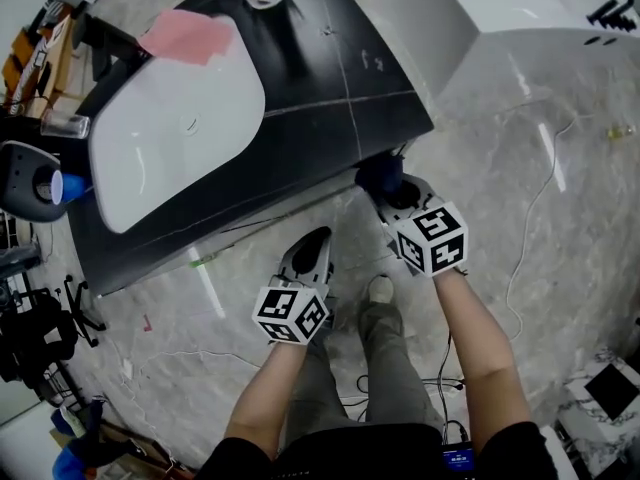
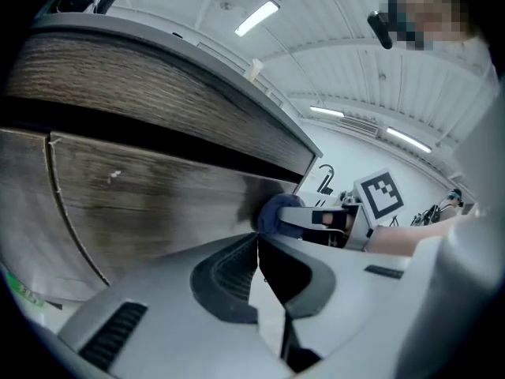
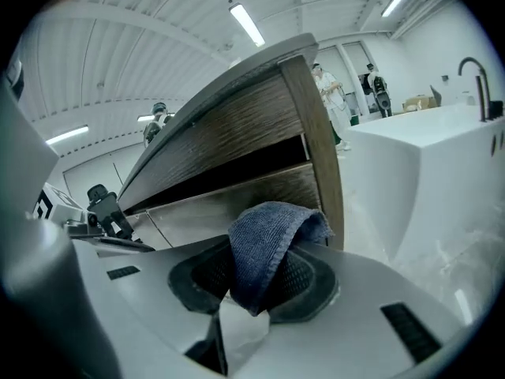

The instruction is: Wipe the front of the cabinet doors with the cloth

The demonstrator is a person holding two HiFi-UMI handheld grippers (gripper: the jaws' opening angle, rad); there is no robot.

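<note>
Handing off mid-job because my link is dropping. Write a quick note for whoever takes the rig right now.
Left tongs: shut, empty, held low in front of the cabinet doors.
Right tongs: shut on the blue cloth, at the right end of the doors.
Done: cloth gripped and at the cabinet front. The pictures do not show which part has been wiped.
Left: wipe across the door fronts, probably working leftward from this end.

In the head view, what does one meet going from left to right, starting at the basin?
White basin → left gripper → right gripper, shut on the blue cloth → white cable on the floor.
</note>
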